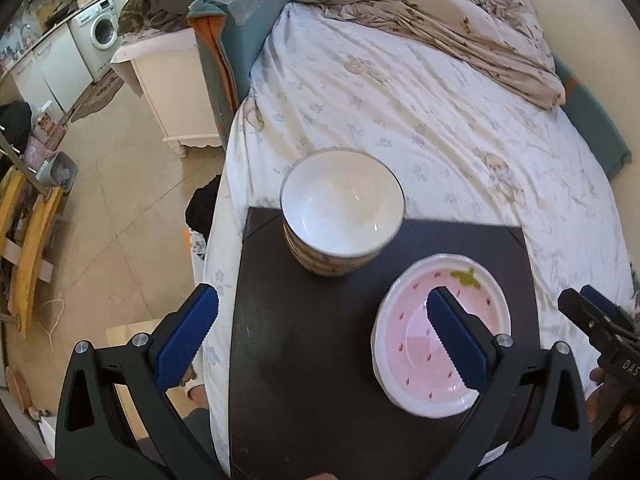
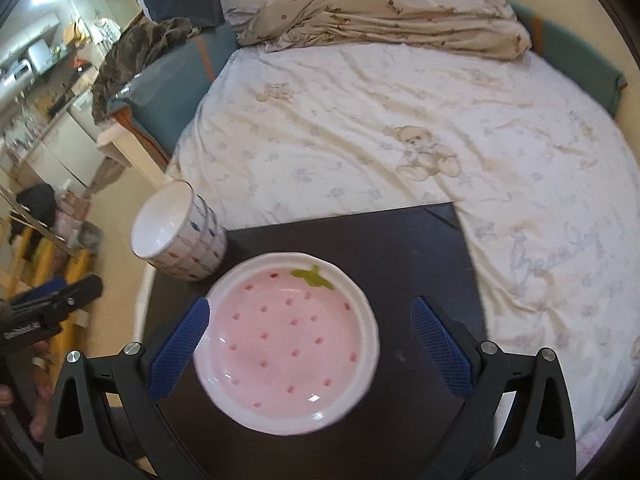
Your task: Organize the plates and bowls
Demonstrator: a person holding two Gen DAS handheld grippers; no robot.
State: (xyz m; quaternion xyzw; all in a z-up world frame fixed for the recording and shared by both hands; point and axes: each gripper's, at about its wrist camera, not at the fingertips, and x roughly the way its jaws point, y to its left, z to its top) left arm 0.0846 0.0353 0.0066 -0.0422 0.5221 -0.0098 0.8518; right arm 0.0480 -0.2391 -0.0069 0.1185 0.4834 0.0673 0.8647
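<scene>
Both grippers gape empty: right gripper point(image 2: 308, 340) straddles the pink plate point(image 2: 286, 344); bowl point(image 1: 342, 210) ahead of left gripper point(image 1: 320, 332).

Rumpled beige quilt point(image 2: 384, 8) on floral bedsheet point(image 2: 360, 128) — washing machine point(image 1: 103, 30) far left.

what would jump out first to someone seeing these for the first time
A pink strawberry plate sits near the front of a dark board laid on a bed. Behind it to the left stands a white bowl. Both grippers, left and right, hover open above the board.
</scene>
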